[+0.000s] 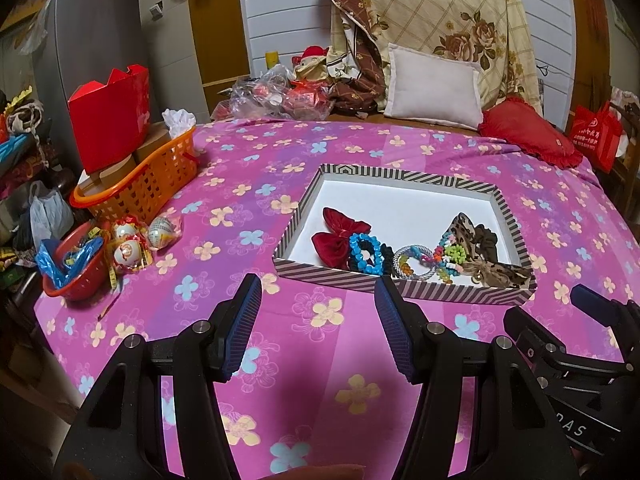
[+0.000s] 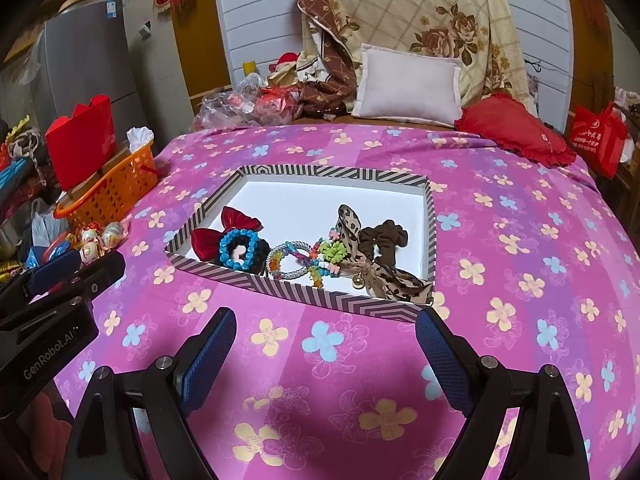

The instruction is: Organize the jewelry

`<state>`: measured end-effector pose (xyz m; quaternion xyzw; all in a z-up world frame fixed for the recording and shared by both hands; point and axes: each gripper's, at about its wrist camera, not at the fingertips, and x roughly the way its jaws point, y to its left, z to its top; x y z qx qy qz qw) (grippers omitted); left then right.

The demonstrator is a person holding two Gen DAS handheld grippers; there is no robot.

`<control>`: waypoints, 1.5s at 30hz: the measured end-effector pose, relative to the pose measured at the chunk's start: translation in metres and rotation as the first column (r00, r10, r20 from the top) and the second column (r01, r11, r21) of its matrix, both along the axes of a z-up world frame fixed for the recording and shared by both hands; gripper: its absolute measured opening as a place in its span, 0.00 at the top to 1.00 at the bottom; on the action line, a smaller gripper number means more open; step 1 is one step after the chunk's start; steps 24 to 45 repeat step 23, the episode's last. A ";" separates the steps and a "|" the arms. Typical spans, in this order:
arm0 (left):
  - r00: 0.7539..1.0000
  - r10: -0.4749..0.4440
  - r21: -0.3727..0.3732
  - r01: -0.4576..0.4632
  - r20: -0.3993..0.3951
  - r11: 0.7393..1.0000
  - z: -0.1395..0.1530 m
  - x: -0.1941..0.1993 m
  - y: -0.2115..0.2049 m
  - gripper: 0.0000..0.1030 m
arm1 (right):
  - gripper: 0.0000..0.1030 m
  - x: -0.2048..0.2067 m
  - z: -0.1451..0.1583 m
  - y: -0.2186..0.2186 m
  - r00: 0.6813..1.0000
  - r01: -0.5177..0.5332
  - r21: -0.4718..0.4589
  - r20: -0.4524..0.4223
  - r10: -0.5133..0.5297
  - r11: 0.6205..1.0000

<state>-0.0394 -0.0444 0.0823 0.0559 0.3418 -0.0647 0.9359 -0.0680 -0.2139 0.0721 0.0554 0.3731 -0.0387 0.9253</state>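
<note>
A shallow striped box lies on the pink flowered cloth. Along its near wall sit a red velvet bow, a blue beaded bracelet, a silver ring bracelet, multicoloured bead pieces, a leopard-print bow and a brown scrunchie. My left gripper hovers open in front of the box with nothing between its blue pads. My right gripper is open too, just short of the box's near wall.
An orange basket holding a red box stands at the left edge, with wrapped round items and a red bowl near it. Pillows and a red cushion lie behind the cloth.
</note>
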 end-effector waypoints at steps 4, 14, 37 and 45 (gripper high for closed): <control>1.000 -0.001 -0.001 0.001 0.000 1.000 0.000 0.000 -0.001 0.43 | 0.13 0.000 0.000 0.001 1.000 -0.004 -0.004 -0.001 0.004 1.000; 1.000 0.001 0.000 -0.001 -0.004 1.000 0.000 -0.001 0.000 0.43 | 0.13 -0.001 -0.001 0.001 1.000 -0.009 -0.005 -0.009 0.009 1.000; 1.000 0.000 -0.003 -0.001 -0.020 1.000 -0.004 0.002 0.009 0.43 | 0.13 -0.004 -0.007 -0.010 1.000 0.005 -0.007 -0.022 -0.005 1.000; 1.000 0.000 -0.003 -0.001 -0.020 1.000 -0.004 0.002 0.009 0.43 | 0.13 -0.004 -0.007 -0.010 1.000 0.005 -0.007 -0.022 -0.005 1.000</control>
